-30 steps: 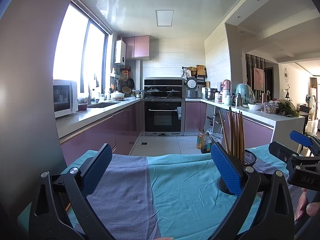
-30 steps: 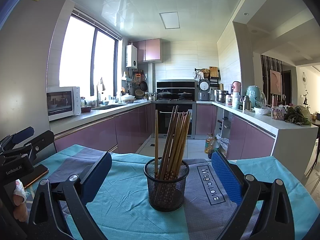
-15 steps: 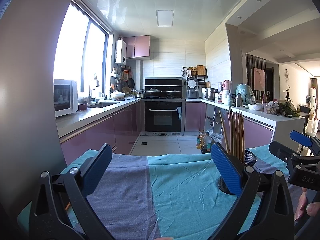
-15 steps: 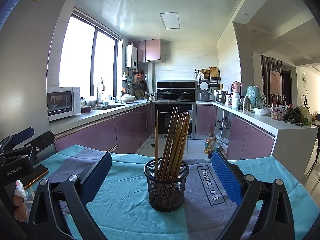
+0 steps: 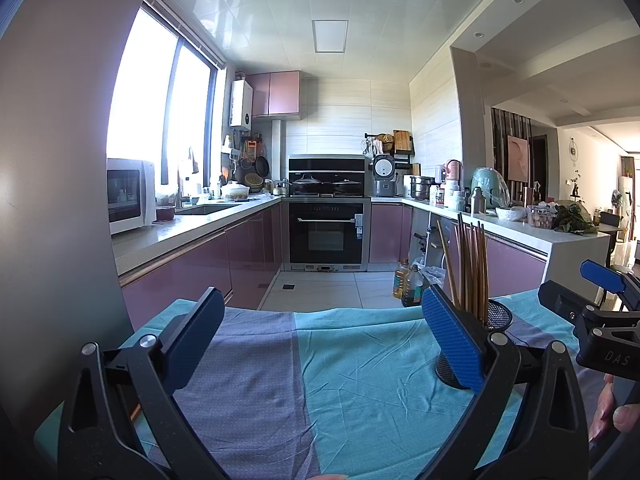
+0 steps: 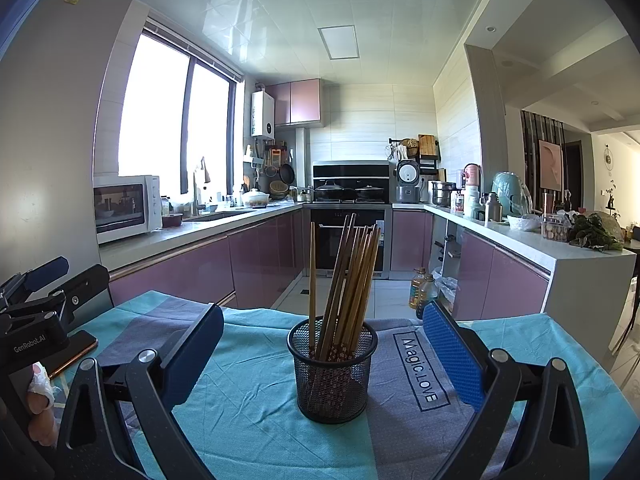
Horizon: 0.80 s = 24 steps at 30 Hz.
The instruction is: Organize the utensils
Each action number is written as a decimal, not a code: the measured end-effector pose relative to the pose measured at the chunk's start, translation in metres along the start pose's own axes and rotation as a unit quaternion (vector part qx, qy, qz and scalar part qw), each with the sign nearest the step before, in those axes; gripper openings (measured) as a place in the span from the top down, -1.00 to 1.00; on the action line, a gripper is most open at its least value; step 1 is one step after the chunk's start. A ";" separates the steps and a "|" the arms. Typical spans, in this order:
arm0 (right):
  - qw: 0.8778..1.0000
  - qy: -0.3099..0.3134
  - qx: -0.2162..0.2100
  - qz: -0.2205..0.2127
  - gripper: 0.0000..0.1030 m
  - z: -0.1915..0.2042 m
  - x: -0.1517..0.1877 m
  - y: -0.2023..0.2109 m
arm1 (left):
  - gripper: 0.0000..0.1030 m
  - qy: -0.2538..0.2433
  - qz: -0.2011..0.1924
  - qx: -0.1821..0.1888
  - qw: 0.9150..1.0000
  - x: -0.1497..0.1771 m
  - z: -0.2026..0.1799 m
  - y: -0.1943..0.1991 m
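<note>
left gripper [image 5: 320,332]: jaws wide apart, nothing between them, hovers low over the cloth; blue pads [image 5: 452,344] face inward
right gripper [image 6: 320,344]: jaws wide apart, empty, aimed at the holder from the near side, not touching it
mesh holder [image 6: 333,368]: black wire cup, upright on the cloth, centred between the right gripper's fingers but farther out; in the left view it sits right of centre, partly hidden behind the right pad
chopsticks [image 6: 352,276]: wooden bundle standing in the holder, most lean right, one stands nearly vertical at the left side
tablecloth [image 6: 256,392]: teal with grey-purple bands, wrinkled; "Magic.LOVE" print just right of the holder
phone [image 6: 76,350]: flat on the cloth, far left, under the left gripper's body
hands: fingertips visible at frame edges, gripping the handles
background: kitchen, oven [image 5: 326,236] far centre, microwave [image 6: 126,206] left on counter
</note>
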State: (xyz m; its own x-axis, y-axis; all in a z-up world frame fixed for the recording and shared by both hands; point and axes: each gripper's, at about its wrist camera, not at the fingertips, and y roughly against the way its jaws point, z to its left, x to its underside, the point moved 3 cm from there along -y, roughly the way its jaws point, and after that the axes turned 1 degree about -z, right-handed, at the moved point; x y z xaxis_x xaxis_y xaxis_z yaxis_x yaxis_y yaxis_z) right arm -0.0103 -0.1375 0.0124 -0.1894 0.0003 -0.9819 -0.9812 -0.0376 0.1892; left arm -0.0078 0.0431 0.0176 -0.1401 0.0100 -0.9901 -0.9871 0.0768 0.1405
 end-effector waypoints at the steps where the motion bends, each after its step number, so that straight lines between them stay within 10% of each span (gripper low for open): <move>1: 1.000 0.000 0.000 0.000 -0.88 0.000 0.000 0.000 | -0.89 0.000 0.001 0.000 1.000 0.000 0.000 0.000; 24: 1.000 -0.001 0.000 -0.002 -0.88 0.000 0.000 0.001 | -0.89 0.002 -0.001 -0.002 1.000 0.001 -0.001 0.000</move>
State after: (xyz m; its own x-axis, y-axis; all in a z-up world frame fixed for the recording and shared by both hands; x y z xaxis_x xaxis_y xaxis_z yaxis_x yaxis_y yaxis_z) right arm -0.0108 -0.1376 0.0127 -0.1860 0.0019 -0.9826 -0.9818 -0.0384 0.1858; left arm -0.0084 0.0419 0.0164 -0.1387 0.0065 -0.9903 -0.9876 0.0737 0.1388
